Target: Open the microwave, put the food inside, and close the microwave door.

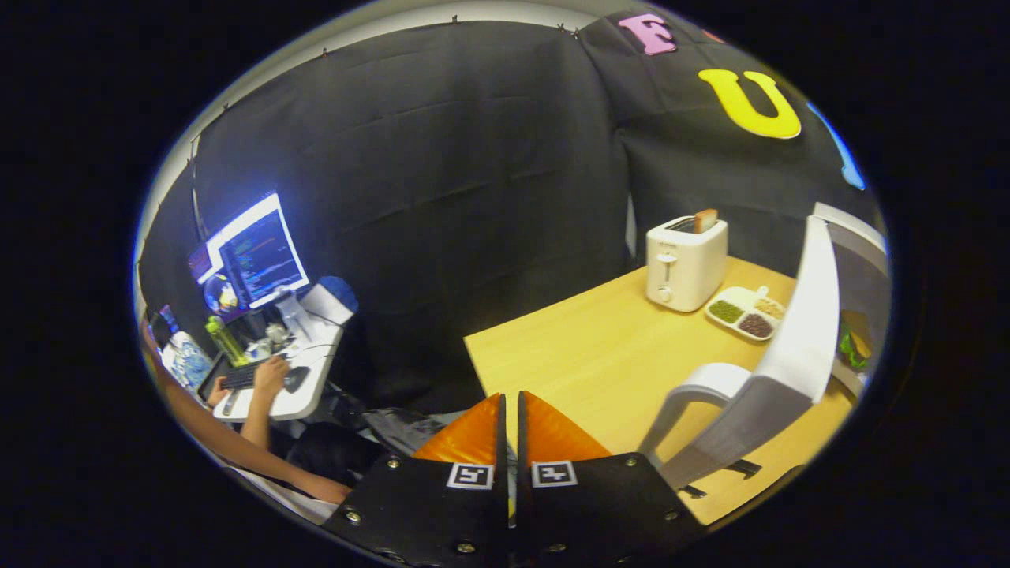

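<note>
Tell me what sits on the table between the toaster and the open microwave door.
In the gripper view, a divided tray of food lies between the toaster and the microwave door. The gripper is shut, holding nothing.

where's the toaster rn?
In the gripper view the toaster stands at the far side of the table, against the booth wall, just left of the divided tray, well beyond the shut claw and to its right.

1. We see a light wooden table point(600, 355) set against the booth's black cloth wall.
2. On its far side stands a white toaster point(685, 264) — a slice of toast upright in its slot.
3. Just beside the toaster lies a white divided tray point(746, 312) of foods.
4. The microwave point(856, 315) rests near that tray — its white door point(777, 371) swung open.
</note>
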Available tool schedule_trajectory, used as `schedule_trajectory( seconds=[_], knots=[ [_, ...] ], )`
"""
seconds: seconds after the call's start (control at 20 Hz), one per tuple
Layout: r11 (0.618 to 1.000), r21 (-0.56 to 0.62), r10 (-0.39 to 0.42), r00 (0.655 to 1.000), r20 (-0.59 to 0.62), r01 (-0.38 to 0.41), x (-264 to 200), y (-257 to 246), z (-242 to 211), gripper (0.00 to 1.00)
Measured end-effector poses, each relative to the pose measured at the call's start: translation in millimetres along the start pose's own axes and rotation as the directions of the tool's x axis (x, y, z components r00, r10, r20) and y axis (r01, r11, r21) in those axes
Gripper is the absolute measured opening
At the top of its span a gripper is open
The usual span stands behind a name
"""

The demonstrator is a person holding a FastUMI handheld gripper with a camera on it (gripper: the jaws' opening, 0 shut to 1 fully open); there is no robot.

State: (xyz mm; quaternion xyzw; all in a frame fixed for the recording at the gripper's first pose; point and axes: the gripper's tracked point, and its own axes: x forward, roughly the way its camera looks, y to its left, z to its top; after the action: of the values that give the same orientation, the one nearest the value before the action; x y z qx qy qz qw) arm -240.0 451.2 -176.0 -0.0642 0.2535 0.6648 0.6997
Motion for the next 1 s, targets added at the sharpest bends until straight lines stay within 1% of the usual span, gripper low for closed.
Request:
schedule_trajectory(
  seconds=[0.05,0.2,0.55,0.65,0.8,1.0],
  knots=[
    [1.000,-0.015,-0.016,1.000,-0.012,0.016,-1,1,-9,0.04],
    [0.996,-0.054,-0.070,0.998,-0.005,0.070,2,-9,-12,0.04],
    [0.984,0.007,-0.180,0.983,0.025,0.180,-12,-51,-2,0.03],
    [0.985,0.039,-0.169,0.985,0.029,0.167,-18,-50,-4,0.01],
    [0.981,0.029,-0.191,0.981,0.027,0.190,-29,-57,-10,0.01],
    [0.980,0.067,-0.189,0.982,0.019,0.188,-45,-67,-14,0.01]
  ],
)
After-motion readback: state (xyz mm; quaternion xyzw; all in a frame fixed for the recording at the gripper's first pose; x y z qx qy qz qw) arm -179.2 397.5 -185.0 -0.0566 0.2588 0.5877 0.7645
